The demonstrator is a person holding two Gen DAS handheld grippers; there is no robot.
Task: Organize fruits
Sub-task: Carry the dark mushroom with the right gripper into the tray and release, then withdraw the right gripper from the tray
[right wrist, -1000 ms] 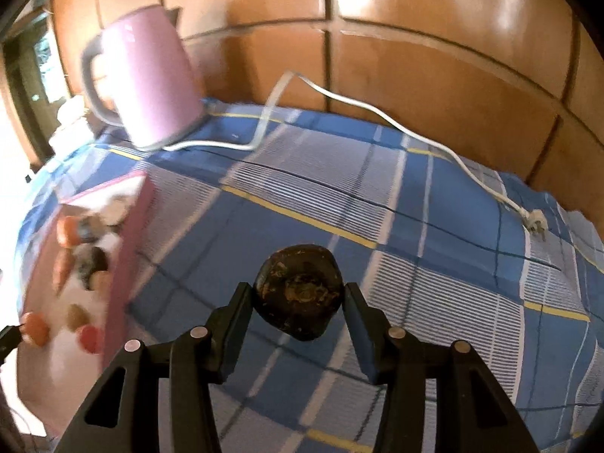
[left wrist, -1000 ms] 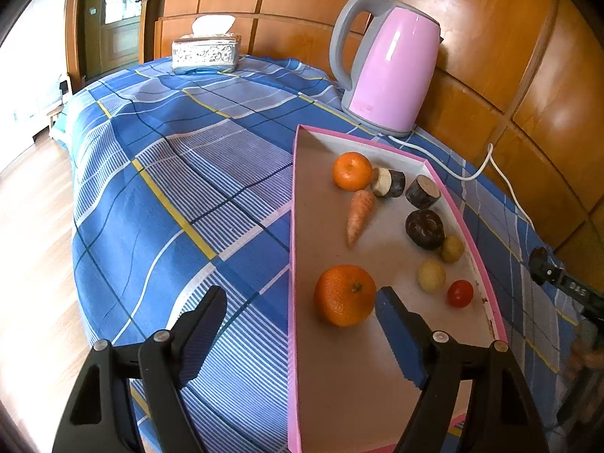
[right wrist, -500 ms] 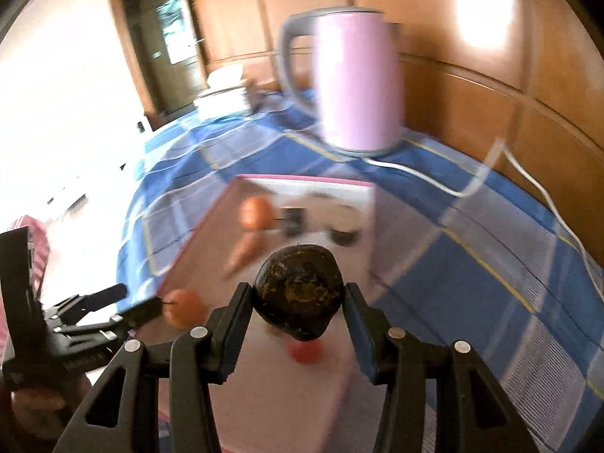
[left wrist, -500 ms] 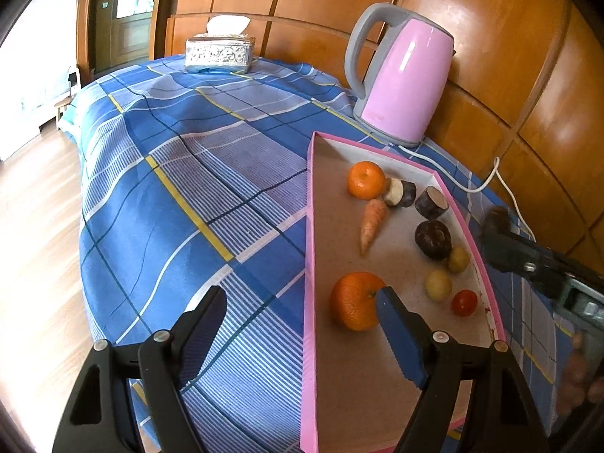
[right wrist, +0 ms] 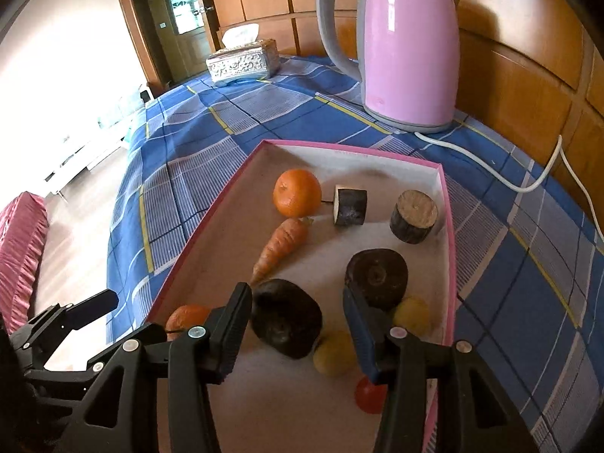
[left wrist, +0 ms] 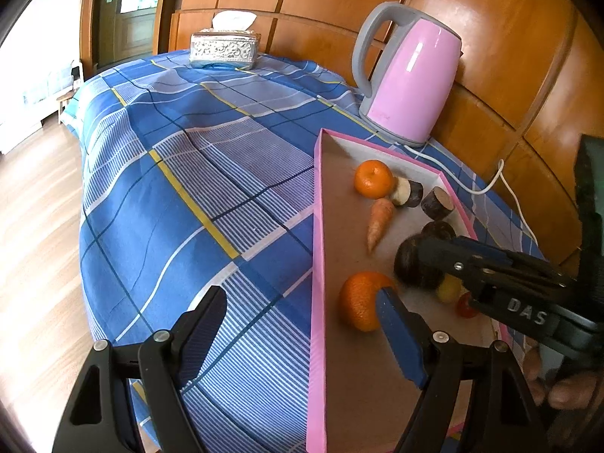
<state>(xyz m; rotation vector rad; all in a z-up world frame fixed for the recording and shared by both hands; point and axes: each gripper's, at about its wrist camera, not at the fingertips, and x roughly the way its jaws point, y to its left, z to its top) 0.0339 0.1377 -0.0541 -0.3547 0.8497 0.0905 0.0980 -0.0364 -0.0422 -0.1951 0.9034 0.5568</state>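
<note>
A pink-rimmed tray (right wrist: 211,219) (left wrist: 316,264) on the blue plaid cloth holds two oranges (right wrist: 297,192) (left wrist: 358,300), a carrot (right wrist: 281,247), dark round pieces (right wrist: 377,273), two yellow fruits (right wrist: 334,353) and a small red fruit (right wrist: 370,396). My right gripper (right wrist: 298,326) is open over the tray. A dark round fruit (right wrist: 287,317) (left wrist: 415,264) lies on the tray floor between its fingers, close to the left finger. My left gripper (left wrist: 302,336) is open and empty, straddling the tray's near left rim beside the near orange.
A pink kettle (right wrist: 407,45) (left wrist: 409,75) stands behind the tray, its white cord (right wrist: 490,171) trailing right. A silver tissue box (right wrist: 243,61) (left wrist: 224,50) sits at the table's far end. Wooden wall panels lie behind; the floor drops off left.
My right gripper swung from the cloth on the right to over the tray, then opened, and the dark fruit now rests in the tray. The left gripper barely moved.
</note>
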